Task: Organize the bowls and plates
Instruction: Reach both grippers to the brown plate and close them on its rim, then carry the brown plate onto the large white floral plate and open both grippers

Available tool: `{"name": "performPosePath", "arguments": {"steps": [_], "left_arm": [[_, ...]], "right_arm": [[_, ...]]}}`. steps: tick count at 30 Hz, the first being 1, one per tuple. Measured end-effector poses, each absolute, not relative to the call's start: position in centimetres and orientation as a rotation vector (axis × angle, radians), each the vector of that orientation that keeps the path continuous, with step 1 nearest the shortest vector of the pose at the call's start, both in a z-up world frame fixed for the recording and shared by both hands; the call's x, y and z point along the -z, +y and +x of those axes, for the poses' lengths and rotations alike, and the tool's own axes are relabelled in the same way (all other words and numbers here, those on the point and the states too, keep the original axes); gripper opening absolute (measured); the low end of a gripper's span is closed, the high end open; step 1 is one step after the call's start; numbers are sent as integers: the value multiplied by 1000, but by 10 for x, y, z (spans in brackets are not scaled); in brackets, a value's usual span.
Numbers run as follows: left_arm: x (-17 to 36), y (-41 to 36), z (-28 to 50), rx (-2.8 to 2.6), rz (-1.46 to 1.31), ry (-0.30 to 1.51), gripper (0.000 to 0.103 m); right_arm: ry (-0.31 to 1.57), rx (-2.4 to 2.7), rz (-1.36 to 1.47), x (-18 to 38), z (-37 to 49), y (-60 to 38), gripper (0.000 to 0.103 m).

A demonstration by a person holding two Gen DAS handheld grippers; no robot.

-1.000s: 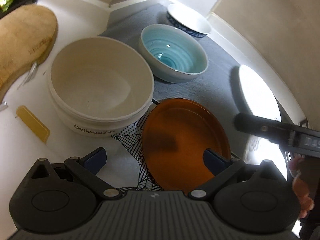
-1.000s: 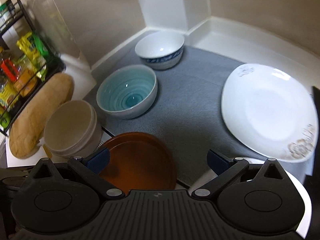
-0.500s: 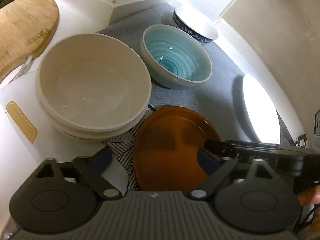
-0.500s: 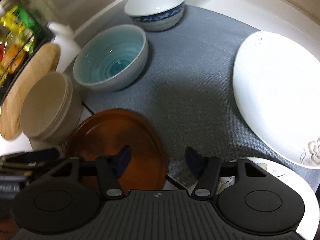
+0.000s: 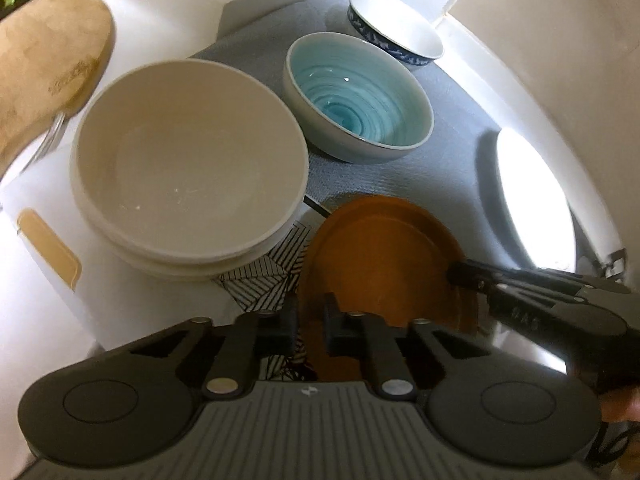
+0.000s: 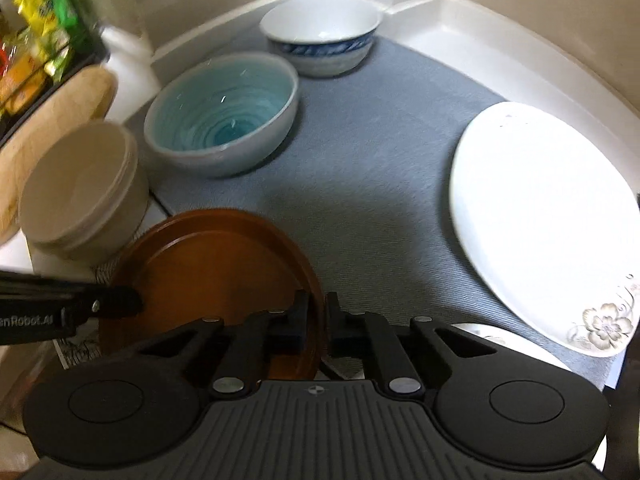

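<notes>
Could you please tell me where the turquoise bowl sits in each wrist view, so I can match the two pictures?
Left wrist view: the turquoise bowl sits upper centre-right, beyond the brown plate and right of the cream bowl.
Right wrist view: the turquoise bowl sits upper left of centre, on the grey mat, beyond the brown plate.
Shared landmark: the blue-patterned white bowl stands just behind it in both.

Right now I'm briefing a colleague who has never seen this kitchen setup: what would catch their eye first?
Probably the round brown plate at the near edge, with the left gripper and right gripper closed on opposite sides of its rim. Behind it, the turquoise swirl-glazed bowl stands out on the grey mat. The large white flower-patterned plate glares brightly at the right.
</notes>
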State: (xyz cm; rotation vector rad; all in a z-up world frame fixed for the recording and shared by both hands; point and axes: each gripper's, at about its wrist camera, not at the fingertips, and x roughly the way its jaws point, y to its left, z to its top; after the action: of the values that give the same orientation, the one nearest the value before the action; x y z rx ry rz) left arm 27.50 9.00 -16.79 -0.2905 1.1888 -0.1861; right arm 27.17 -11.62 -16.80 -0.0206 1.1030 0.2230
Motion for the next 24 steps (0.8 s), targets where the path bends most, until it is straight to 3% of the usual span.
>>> {"name": "performPosePath", "arguments": {"steps": [12,24], "left_arm": [[121,80,260,298,-248,1090,11],[119,-35,255,677,-2,1134,11]], "right_arm": [[1002,-186,13,119,247,-135,9],[1012,147,140,113,168,-211,9]]}}
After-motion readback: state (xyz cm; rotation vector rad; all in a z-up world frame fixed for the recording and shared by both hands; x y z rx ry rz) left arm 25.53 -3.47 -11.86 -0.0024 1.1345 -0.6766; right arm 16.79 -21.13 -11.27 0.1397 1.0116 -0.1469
